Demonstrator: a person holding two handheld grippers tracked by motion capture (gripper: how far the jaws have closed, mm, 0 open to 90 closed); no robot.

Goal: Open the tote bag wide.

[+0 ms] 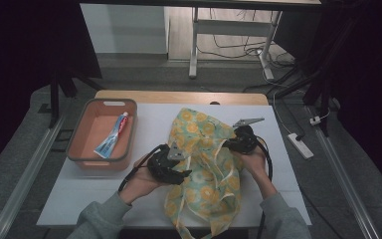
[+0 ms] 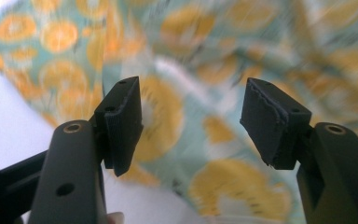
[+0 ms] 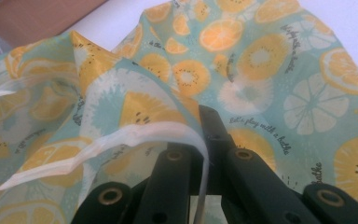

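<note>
A thin bag [image 1: 204, 159] printed with orange and lemon slices on pale green lies crumpled on the white table [image 1: 79, 194]. My left gripper [image 1: 183, 174] is at the bag's left edge. In the left gripper view the left gripper [image 2: 193, 121] stands open, with the blurred bag [image 2: 205, 60] beyond its pads and nothing pressed between them. My right gripper [image 1: 228, 144] is at the bag's right side. In the right gripper view the right gripper [image 3: 200, 135] is shut on the bag [image 3: 261, 60] at its white hem [image 3: 121, 137], which lifts a fold of fabric.
An orange basket [image 1: 77, 134] stands on the table's left side with a toothpaste tube [image 1: 113, 135] lying inside it. A power strip [image 1: 301, 144] lies on the floor to the right of the table.
</note>
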